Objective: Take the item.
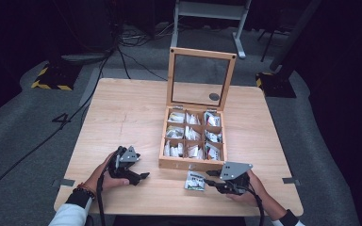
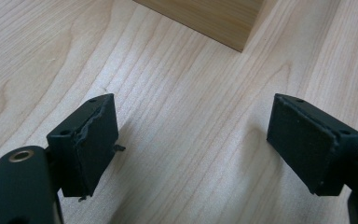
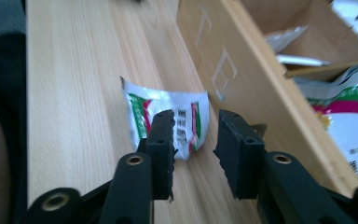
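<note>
Right gripper view puts the right gripper (image 3: pixel 195 140) low over the table (image 3: pixel 74 93) with its jaws partly apart and nothing pinched between them. No pad presses on anything. Just past the tips lies a small sachet (image 3: pixel 168 116), white with green and red print, flat on the wood and a bit curled at its edges. It sits right beside the front wall of the wooden box (image 3: pixel 242 70), whose compartments hold more packets (image 3: pixel 349 112).

From the high view, the sachet (image 1: pixel 195 181) is between the box front (image 1: pixel 191 163) and the right gripper (image 1: pixel 217 181), and the box lid (image 1: pixel 201 77) stands upright.

Off to the side, the left gripper (image 2: pixel 191 144) hovers over bare wood, jaws wide apart, holding nothing, near a box corner (image 2: pixel 240 32).
</note>
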The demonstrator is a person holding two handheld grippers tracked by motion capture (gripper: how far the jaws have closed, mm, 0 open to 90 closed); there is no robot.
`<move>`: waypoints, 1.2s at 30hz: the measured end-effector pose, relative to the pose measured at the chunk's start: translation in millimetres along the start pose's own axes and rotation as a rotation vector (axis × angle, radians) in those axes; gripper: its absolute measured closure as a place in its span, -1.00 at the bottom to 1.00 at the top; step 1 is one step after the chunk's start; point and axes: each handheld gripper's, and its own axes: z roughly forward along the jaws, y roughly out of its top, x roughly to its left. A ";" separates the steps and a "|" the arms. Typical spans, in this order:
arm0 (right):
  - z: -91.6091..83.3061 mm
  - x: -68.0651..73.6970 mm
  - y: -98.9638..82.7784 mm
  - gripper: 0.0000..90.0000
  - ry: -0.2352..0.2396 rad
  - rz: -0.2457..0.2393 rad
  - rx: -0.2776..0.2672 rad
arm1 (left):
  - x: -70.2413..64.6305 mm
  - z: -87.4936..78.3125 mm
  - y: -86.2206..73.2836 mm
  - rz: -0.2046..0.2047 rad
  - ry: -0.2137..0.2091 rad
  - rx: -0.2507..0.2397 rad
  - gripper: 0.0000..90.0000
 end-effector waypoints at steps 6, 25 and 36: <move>-19.0 -9.2 3.8 0.34 -0.025 0.040 -0.074 | 1.7 -3.2 2.4 -0.012 0.017 0.042 -0.62; -54.7 -45.4 5.4 -0.02 -0.188 0.125 -0.154 | 17.3 -18.8 25.3 -0.078 0.058 -0.045 -0.49; -63.6 -87.2 -1.8 -0.14 -0.293 0.228 -0.138 | 27.5 -26.8 60.5 -0.063 0.109 -0.134 -0.52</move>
